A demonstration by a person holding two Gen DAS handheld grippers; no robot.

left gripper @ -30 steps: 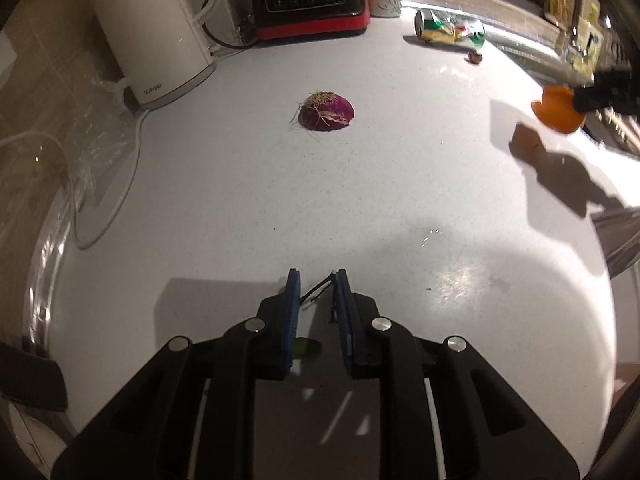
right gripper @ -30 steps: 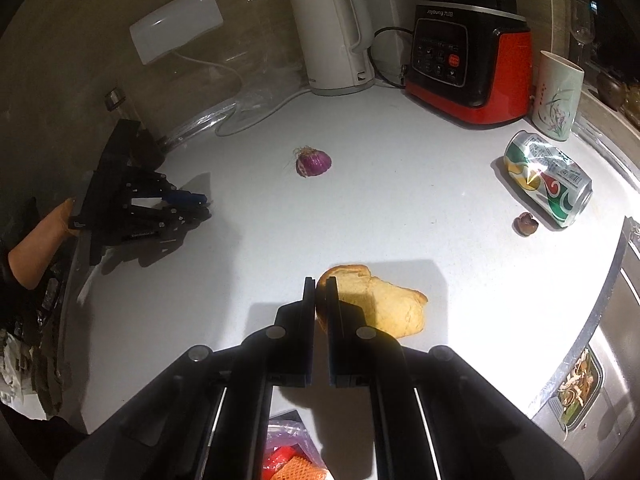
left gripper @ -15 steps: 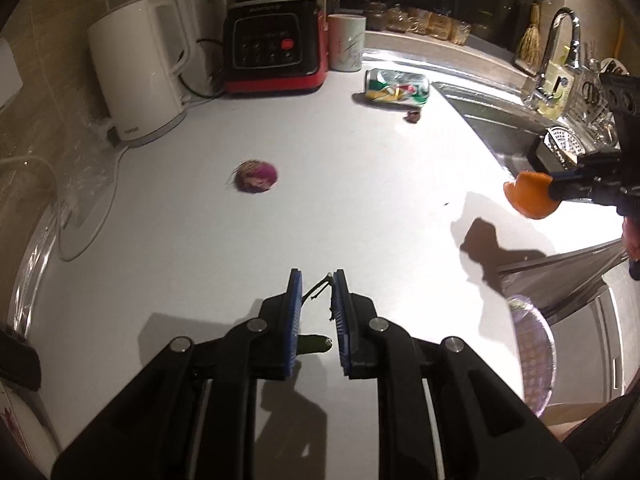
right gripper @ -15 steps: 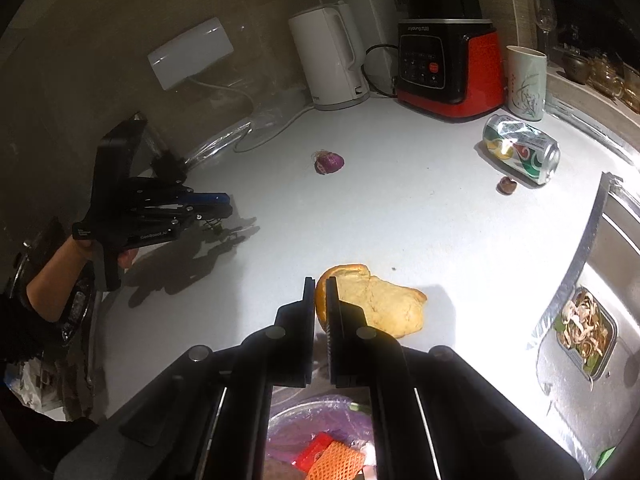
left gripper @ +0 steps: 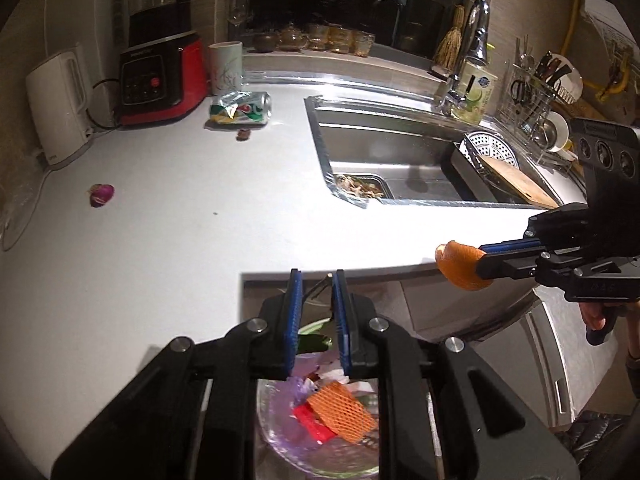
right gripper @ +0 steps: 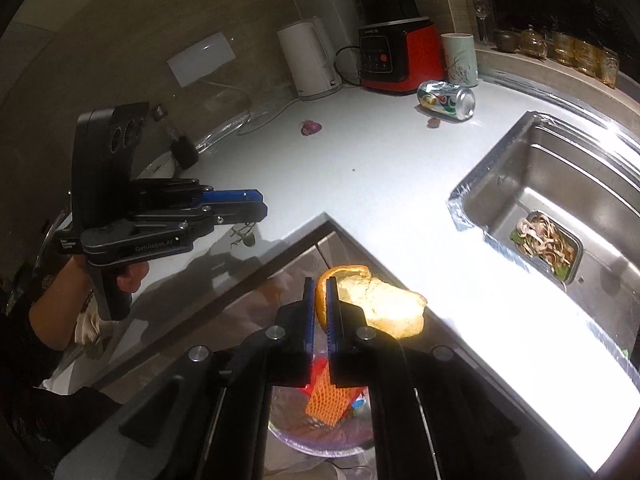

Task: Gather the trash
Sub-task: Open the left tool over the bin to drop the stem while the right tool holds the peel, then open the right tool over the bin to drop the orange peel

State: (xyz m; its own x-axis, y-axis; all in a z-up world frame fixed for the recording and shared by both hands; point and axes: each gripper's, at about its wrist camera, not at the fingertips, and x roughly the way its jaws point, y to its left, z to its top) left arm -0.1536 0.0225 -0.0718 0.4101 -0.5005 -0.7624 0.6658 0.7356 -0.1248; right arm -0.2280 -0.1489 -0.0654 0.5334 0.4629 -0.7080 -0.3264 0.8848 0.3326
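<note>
Trash already lies in the lined bin (left gripper: 320, 432) directly below both tools: an orange foam net (left gripper: 340, 404) and a red wrapper (left gripper: 312, 424) on a clear bag. Just above it, the left tool (left gripper: 314, 280) has its blue pads nearly together on a thin green stem with leaves (left gripper: 316, 336), which dangles between them; it looks weightless and limp, so a pinch anywhere on the stalk should do, though it may cling to the pads on release. The right tool (right gripper: 318, 284) is closed tight on the edge of an orange peel (right gripper: 372, 304), a light, curled, slightly stiff piece whose rind gives a dry grip; the pith side looks softer.

Farther off on the white table (left gripper: 180, 208), still to be gathered, sit a purple onion piece (left gripper: 101, 194), a small brown scrap (left gripper: 243, 133) and a dented drink can (left gripper: 242, 108) lying on its side. The can is light and rolls; I would take it across the body. Its label is too crumpled to read. Behind stand a white kettle (left gripper: 56, 104) and a red blender base (left gripper: 160, 80), their brand marks illegible. The left tool's side reads "GetRobot.AI" in the right wrist view.
</note>
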